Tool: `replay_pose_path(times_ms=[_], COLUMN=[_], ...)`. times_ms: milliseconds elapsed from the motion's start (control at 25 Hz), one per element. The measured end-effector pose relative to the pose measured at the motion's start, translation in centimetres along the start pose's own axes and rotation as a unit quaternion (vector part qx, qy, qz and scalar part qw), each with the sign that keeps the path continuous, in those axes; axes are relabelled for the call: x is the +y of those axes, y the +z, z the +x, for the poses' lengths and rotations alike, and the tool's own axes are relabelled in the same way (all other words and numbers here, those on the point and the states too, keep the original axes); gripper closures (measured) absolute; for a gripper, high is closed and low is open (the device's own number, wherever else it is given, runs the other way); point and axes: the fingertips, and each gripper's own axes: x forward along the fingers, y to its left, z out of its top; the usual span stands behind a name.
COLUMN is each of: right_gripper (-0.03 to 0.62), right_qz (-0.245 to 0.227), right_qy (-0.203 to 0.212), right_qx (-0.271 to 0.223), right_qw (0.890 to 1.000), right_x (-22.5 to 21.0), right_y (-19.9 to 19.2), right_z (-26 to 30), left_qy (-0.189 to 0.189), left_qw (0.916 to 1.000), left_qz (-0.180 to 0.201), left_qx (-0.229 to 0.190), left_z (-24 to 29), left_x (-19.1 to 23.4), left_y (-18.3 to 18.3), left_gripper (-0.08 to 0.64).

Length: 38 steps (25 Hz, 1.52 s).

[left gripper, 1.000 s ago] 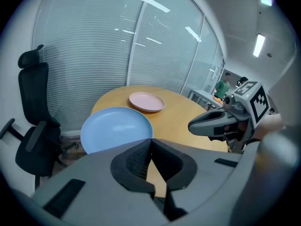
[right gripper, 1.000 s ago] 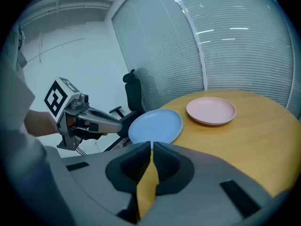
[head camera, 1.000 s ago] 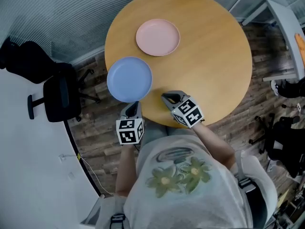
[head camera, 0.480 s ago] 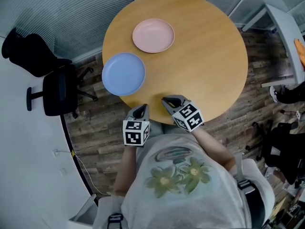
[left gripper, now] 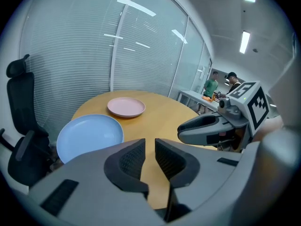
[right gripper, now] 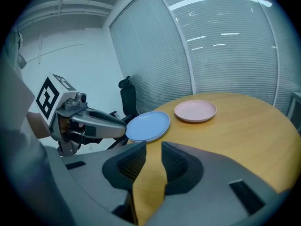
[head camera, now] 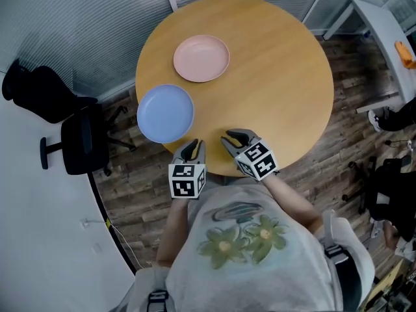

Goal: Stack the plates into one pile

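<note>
- Head view: the blue plate point(head camera: 165, 113) lies at the left edge of the round counter point(head camera: 279, 77), and its outer rim appears to hang a little over that edge. The pink plate point(head camera: 201, 58) lies farther in, near the blue one but apart from it. No pile has been made yet. The left hand-held gripper point(head camera: 193, 148) and the right hand-held gripper point(head camera: 231, 136) sit side by side at the near edge, clear of both plates.
- Left gripper view: the jaws of the left hand-held gripper point(left gripper: 149, 145) have just been opening. They stand only a narrow slit apart with nothing between them. The blue plate point(left gripper: 89, 135) is the nearer one, ahead and to the left, and the pink plate point(left gripper: 126, 107) is beyond it. The step in hand is likely the reach for a plate. To do it well, I would spread the jaws further before arriving, come in low along the counter and take the blue rim where it overhangs, one jaw above and one beneath.
- Right gripper view: the right hand-held gripper point(right gripper: 153, 149) has likewise just been opening and shows a narrow, empty gap. The pink plate point(right gripper: 195, 110) lies ahead and the blue plate point(right gripper: 148, 125) to its left. A thin rim gives little purchase, so the plate should be lifted level, centred over the other and set down before the grip is released. The right side could steady the receiving plate.
</note>
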Motion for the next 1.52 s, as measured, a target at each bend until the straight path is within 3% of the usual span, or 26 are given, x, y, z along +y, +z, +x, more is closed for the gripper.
replay_pose_path(times_ms=[80, 120, 440, 640, 840, 1240, 1520], right_gripper=[0.388, 0.376, 0.376, 0.376, 0.376, 0.377, 0.377], right_qz=[0.018, 0.03, 0.076, 0.114, 0.121, 0.179, 0.231], right_qy=[-0.025, -0.034, -0.086, -0.097, -0.134, -0.202, -0.236], right_qx=[-0.005, -0.009, -0.043, -0.054, -0.063, -0.057, -0.056], right_qw=[1.0, 0.999, 0.992, 0.987, 0.982, 0.961, 0.942], right_x=[-1.3, -2.0, -6.5, -9.0, -12.3, -19.4, -22.8], right_y=[1.4, 2.1, 7.5, 10.5, 13.1, 14.1, 13.1], right_z=[1.1, 1.5, 4.9, 7.4, 9.9, 14.6, 17.4], left_qy=[-0.006, -0.008, 0.007, 0.014, 0.009, -0.019, -0.06], left_qw=[0.9999, 0.9997, 0.9993, 0.9984, 0.997, 0.9927, 0.9858], left_qz=[0.009, 0.016, 0.037, 0.054, 0.077, 0.116, 0.139], left_qx=[0.01, 0.015, -0.007, -0.009, 0.001, 0.026, 0.071], left_z=[1.0, 1.4, 4.4, 6.6, 10.0, 18.0, 23.8], left_x=[1.7, 2.5, 10.5, 15.4, 19.8, 25.7, 28.3], left_y=[1.3, 2.2, 9.2, 12.7, 15.9, 21.0, 22.5], left_gripper=[0.418, 0.373, 0.354, 0.354, 0.354, 0.354, 0.35])
